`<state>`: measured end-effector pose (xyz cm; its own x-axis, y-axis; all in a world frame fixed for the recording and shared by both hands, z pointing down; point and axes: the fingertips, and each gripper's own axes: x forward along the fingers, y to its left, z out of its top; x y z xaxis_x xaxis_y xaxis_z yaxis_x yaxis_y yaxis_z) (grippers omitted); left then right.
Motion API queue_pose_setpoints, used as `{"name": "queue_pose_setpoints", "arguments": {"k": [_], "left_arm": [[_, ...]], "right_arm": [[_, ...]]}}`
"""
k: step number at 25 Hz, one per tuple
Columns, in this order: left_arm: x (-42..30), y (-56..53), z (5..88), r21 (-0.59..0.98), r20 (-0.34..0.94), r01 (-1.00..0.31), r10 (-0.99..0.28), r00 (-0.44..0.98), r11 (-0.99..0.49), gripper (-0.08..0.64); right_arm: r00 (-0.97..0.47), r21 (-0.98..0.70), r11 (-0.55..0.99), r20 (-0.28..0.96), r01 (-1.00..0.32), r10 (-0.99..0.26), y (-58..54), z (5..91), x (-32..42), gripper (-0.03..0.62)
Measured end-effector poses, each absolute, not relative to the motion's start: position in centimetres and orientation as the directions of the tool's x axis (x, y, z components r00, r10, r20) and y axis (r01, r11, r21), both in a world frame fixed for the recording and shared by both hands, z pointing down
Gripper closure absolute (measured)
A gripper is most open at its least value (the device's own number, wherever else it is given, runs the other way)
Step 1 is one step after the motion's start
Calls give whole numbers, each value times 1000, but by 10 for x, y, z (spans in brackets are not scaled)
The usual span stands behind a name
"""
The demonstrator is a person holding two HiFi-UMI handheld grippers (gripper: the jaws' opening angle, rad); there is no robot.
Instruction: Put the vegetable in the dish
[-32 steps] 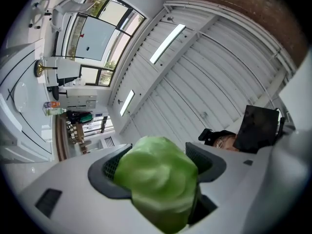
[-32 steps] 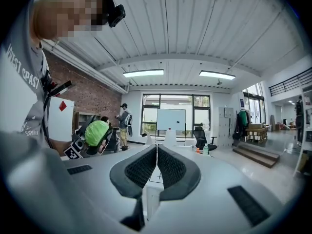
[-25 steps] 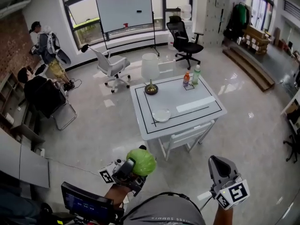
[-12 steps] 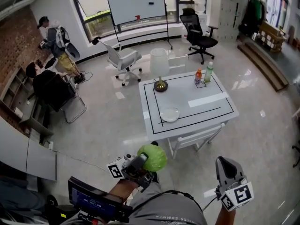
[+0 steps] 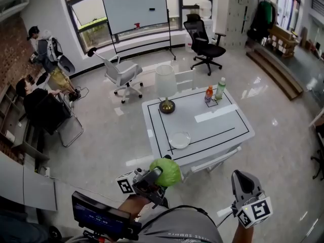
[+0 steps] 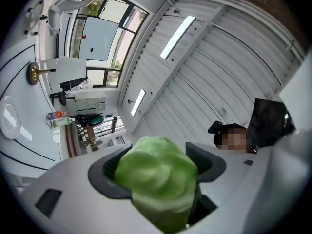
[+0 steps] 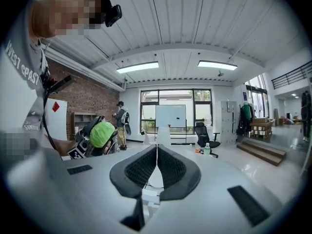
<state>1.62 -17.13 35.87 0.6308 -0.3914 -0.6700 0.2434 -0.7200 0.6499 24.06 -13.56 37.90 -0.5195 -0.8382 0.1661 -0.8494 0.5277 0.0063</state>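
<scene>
The left gripper point(image 5: 154, 179) has its jaws spread wide around a round, pale green vegetable point(image 5: 167, 171) and clamps it on both sides; in the left gripper view the vegetable point(image 6: 157, 179) fills the gap between the dark padded jaws and bulges out past them. The gripper is turned on its side, and it and the vegetable are held in the air low in the head view, over the floor and just short of the near edge of the table point(image 5: 223, 123). The right gripper point(image 5: 243, 178) is held off to the right, well apart from the left one, with its jaws pressed together tip to tip and nothing between them; its own view looks across at the vegetable point(image 7: 102, 133) in the other gripper. The dish point(image 5: 179, 139), a shallow clear plate, lies bare on the near part of the white table, inside the black line marked on the top. Further back on the table stand a lamp point(image 5: 165, 85) with a white shade at the left and two bottles point(image 5: 213, 91) side by side at the right. A white chair point(image 5: 212, 161) is tucked under the near side. Beyond are a grey office chair point(image 5: 121, 75), a black office chair point(image 5: 202, 44) and a whiteboard point(image 5: 135, 8), and two people point(image 5: 40, 80) are by the left wall.
</scene>
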Motion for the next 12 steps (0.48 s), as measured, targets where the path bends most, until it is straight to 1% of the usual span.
{"name": "queue_pose_setpoints", "arguments": {"k": [7, 12], "left_arm": [[-3, -225, 377, 679, -609, 224, -365, 704, -699, 210], [-4, -263, 402, 733, -559, 199, -408, 722, -651, 210]], "right_arm": [[-495, 22, 505, 168, -863, -852, -179, 379, 199, 584], [-486, 10, 501, 227, -865, -844, -196, 393, 198, 584]]}}
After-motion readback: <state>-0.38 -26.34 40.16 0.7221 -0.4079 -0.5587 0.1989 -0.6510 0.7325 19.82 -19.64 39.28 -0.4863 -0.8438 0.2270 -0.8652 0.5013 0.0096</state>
